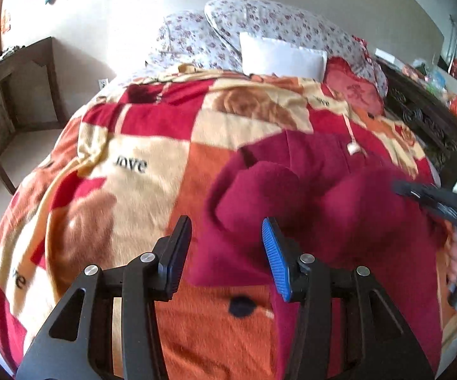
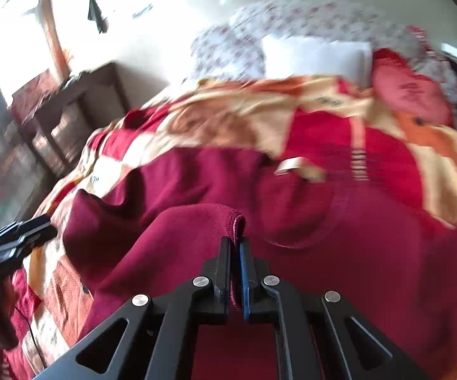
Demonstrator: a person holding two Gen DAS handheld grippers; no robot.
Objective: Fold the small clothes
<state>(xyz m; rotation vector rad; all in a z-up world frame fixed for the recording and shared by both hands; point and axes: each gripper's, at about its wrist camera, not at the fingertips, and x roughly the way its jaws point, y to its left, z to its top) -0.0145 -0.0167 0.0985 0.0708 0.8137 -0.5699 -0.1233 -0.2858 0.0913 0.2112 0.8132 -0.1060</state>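
Right gripper (image 2: 235,247) clamped on maroon garment (image 2: 171,234) hem; left gripper (image 1: 227,247) agape, just left of it.

My left claw (image 1: 227,253) sits wide open above the patterned red, orange and cream fleece blanket (image 1: 139,145); nothing between its fingers, so I can pass straight down. Left half of the blanket is flat and bare. To the right, the rumpled maroon fleece garment (image 1: 307,196) bulges up and blocks a low sweep. My right claw (image 2: 235,243), clamped on that garment's stitched hem, shows at the far right edge of the left view, crowding that side. At the head of the bed, the floral pillows (image 1: 260,22), white pillow (image 1: 282,55) and red cushion (image 1: 352,85) stack up. A dark wooden side table (image 1: 19,72) stands off the left edge.
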